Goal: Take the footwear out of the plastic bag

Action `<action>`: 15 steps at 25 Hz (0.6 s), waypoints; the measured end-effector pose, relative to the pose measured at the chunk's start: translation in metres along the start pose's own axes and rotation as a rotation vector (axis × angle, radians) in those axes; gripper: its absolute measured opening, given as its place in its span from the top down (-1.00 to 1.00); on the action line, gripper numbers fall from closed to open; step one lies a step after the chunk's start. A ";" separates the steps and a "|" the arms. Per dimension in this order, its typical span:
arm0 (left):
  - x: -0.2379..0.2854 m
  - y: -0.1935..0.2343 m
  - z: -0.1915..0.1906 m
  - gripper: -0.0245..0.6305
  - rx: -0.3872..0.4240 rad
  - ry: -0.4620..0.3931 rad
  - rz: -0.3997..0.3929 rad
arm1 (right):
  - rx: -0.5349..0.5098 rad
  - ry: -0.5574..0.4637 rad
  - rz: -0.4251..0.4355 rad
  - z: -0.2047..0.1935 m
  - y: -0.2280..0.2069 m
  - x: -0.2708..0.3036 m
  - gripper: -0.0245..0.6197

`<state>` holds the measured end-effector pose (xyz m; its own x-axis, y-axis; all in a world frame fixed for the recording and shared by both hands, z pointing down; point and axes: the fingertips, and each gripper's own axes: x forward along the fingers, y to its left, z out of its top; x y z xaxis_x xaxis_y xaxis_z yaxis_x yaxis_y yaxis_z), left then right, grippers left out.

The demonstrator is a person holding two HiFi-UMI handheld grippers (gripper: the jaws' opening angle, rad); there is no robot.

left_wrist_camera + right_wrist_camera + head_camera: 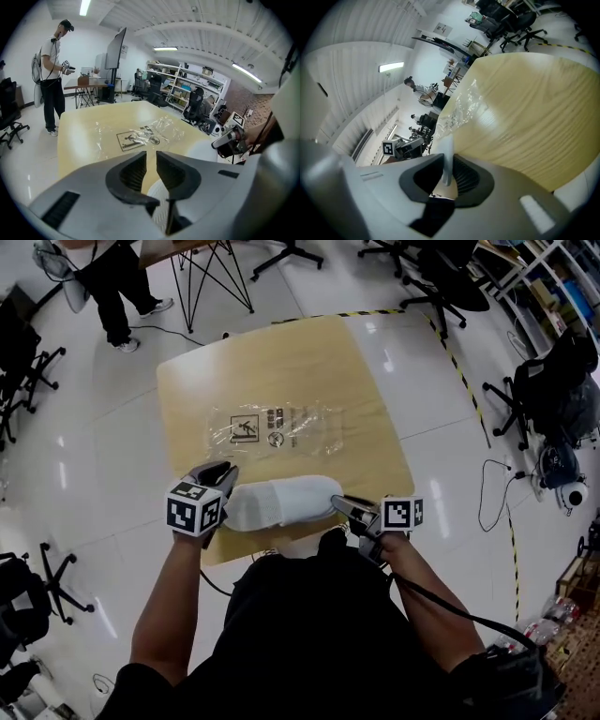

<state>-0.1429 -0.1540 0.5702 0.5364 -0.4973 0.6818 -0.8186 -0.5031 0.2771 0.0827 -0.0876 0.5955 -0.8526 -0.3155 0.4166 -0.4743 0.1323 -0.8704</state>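
A white slipper (pixel 281 502) lies on the wooden table (pixel 281 362) near its front edge, outside the bag. The clear plastic bag (pixel 278 427) lies flat and empty at mid-table, beyond the slipper. My left gripper (pixel 223 474) is at the slipper's left end. In the left gripper view its jaws (pixel 151 164) stand slightly apart with only table showing between the pads, and the slipper's ribbed sole (pixel 159 213) shows below them. My right gripper (pixel 339 503) is at the slipper's right end. In the right gripper view it (pixel 449 176) is shut on a thin white edge of the slipper (pixel 447 157).
The table's front edge is right at my body. A person (pixel 117 287) stands beyond the far left corner beside a trestle table (pixel 211 268). Office chairs (pixel 539 381) surround the table, and cables and striped floor tape (pixel 459 371) run along the right.
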 end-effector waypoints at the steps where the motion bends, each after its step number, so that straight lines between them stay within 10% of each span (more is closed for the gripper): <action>1: -0.006 0.002 -0.005 0.70 -0.006 -0.001 0.006 | -0.004 -0.006 -0.012 -0.001 0.002 0.003 0.72; 10: -0.034 0.007 -0.026 0.72 -0.019 -0.026 -0.007 | 0.023 -0.136 -0.179 -0.012 -0.013 0.009 0.65; 15: -0.046 0.001 -0.031 0.72 -0.008 -0.043 -0.042 | -0.140 -0.152 -0.376 -0.010 -0.020 -0.004 0.10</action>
<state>-0.1744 -0.1102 0.5602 0.5782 -0.5059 0.6402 -0.7969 -0.5185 0.3100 0.0936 -0.0794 0.6136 -0.5775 -0.4995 0.6457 -0.7801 0.1046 -0.6168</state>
